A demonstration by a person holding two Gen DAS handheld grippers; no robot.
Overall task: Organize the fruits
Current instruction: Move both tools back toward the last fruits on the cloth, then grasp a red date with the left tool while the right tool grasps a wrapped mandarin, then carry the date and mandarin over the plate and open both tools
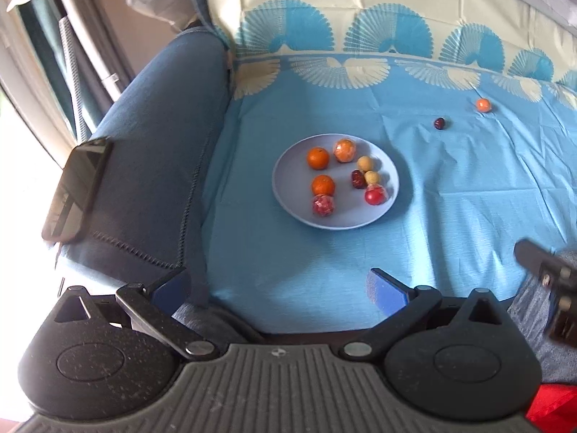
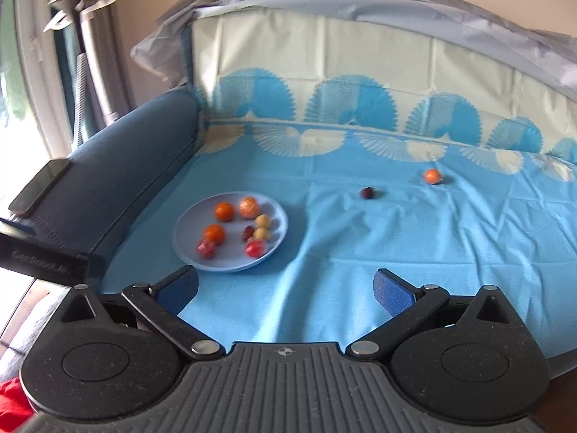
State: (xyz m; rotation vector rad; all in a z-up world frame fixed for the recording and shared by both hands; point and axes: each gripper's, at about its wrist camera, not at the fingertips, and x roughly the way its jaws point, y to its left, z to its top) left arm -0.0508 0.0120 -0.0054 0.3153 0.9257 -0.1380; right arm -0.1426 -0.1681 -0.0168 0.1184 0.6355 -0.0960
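Note:
A pale blue plate (image 1: pixel 288 184) (image 2: pixel 277 223) sits on the blue cloth and holds several small fruits: oranges, yellow ones, red ones and a dark date. Two fruits lie loose on the cloth beyond it to the right: a small orange (image 1: pixel 483 104) (image 2: pixel 432 175) and a dark red fruit (image 1: pixel 439 123) (image 2: pixel 367 192). My left gripper (image 1: pixel 279 288) is open and empty, well short of the plate. My right gripper (image 2: pixel 286 290) is open and empty, near the plate's front right, far from the loose fruits.
The cloth covers a sofa seat and its backrest (image 2: pixel 324 72). A dark blue armrest (image 1: pixel 162 144) (image 2: pixel 119 151) rises at the left with a black phone (image 1: pixel 77 187) (image 2: pixel 39 184) on it. The other gripper's body shows at each view's edge (image 1: pixel 548 274) (image 2: pixel 39 256).

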